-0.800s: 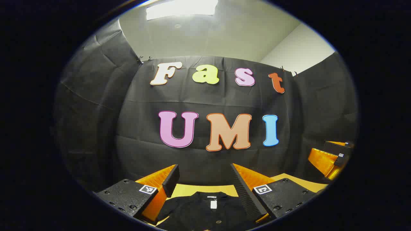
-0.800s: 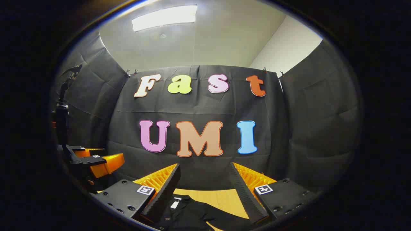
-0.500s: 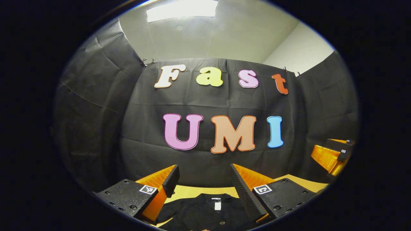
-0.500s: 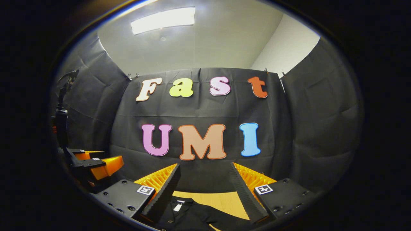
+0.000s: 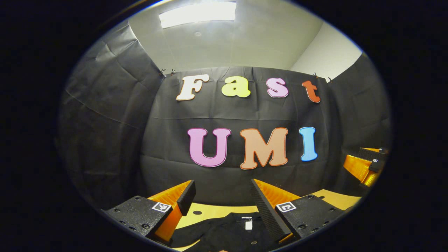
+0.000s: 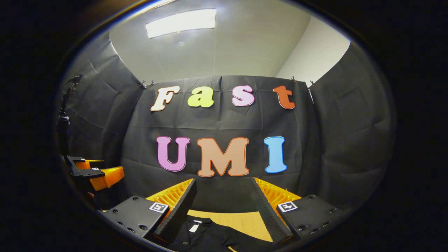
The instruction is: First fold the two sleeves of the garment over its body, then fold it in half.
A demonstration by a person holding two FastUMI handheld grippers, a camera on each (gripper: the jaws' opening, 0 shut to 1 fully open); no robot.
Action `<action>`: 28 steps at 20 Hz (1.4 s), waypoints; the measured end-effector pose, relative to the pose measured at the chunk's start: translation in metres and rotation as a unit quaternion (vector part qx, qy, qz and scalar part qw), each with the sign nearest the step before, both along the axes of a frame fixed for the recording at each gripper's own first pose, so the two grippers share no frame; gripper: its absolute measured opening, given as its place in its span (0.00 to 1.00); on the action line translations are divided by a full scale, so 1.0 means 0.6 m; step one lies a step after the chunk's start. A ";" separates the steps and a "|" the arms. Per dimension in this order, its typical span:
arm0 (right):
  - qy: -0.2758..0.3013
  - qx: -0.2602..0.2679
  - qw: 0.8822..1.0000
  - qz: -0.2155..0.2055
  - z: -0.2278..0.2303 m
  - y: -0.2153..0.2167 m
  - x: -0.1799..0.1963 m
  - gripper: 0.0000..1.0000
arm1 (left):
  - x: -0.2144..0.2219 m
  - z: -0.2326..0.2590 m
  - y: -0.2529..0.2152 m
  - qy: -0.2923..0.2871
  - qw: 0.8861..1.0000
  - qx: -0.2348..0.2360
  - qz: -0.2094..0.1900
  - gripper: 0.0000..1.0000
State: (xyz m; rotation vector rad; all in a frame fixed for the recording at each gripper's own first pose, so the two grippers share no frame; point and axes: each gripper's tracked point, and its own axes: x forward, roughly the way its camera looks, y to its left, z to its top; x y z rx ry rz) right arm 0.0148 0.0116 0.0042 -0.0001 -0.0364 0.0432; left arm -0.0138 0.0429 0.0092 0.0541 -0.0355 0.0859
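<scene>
both tongs agape, garment (image 5: pixel 227 231) below

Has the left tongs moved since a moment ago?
Yes. In the left gripper view, the booth wall has slid rightward, so the left tongs swung left.

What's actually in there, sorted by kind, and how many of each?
Two-finger grippers: 2, the left gripper and the right gripper, both open.
Black garment: 1, lying on the table.
Yellow table: 1.
Ceiling light: 1.
Total: 5.
</scene>
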 end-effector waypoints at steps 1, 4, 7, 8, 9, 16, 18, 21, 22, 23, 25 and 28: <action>0.001 0.000 1.000 0.001 -0.001 0.001 0.002 0.99 | -0.001 0.000 0.001 0.001 1.000 0.001 0.000 0.92; 0.003 -0.003 1.000 0.001 -0.004 0.002 0.001 0.97 | -0.004 0.000 0.001 0.000 1.000 -0.005 -0.002 0.93; 0.006 -0.003 1.000 0.008 -0.007 0.011 0.003 0.97 | -0.008 -0.002 0.006 0.000 1.000 -0.010 -0.003 0.92; 0.006 -0.004 1.000 0.010 -0.007 0.016 0.002 0.97 | -0.010 -0.001 0.008 -0.001 1.000 -0.010 -0.003 0.92; 0.005 -0.006 1.000 0.011 -0.004 0.018 0.001 0.97 | -0.012 0.000 0.012 -0.002 1.000 -0.010 -0.003 0.93; 0.004 -0.010 1.000 0.021 -0.003 0.052 0.003 0.99 | -0.013 0.002 0.050 -0.002 1.000 -0.005 0.009 0.92; 0.006 -0.012 1.000 0.021 -0.007 0.060 0.004 0.99 | -0.013 0.001 0.056 -0.002 1.000 -0.003 0.009 0.92; 0.007 -0.015 1.000 0.017 -0.010 0.071 0.004 0.99 | -0.011 -0.003 0.068 0.000 1.000 -0.002 0.007 0.92; 0.008 -0.015 1.000 0.014 -0.013 0.074 0.003 0.99 | -0.010 -0.006 0.071 0.002 1.000 -0.002 0.006 0.93; 0.009 -0.014 1.000 0.011 -0.015 0.075 0.003 0.99 | -0.011 -0.009 0.073 0.004 1.000 -0.002 0.004 0.92; 0.010 -0.011 1.000 0.005 -0.018 0.078 0.003 0.97 | -0.009 -0.009 0.081 0.004 1.000 -0.003 0.004 0.93; 0.009 -0.011 1.000 -0.002 -0.016 0.084 0.003 0.99 | -0.007 -0.008 0.088 0.002 1.000 -0.001 0.000 0.93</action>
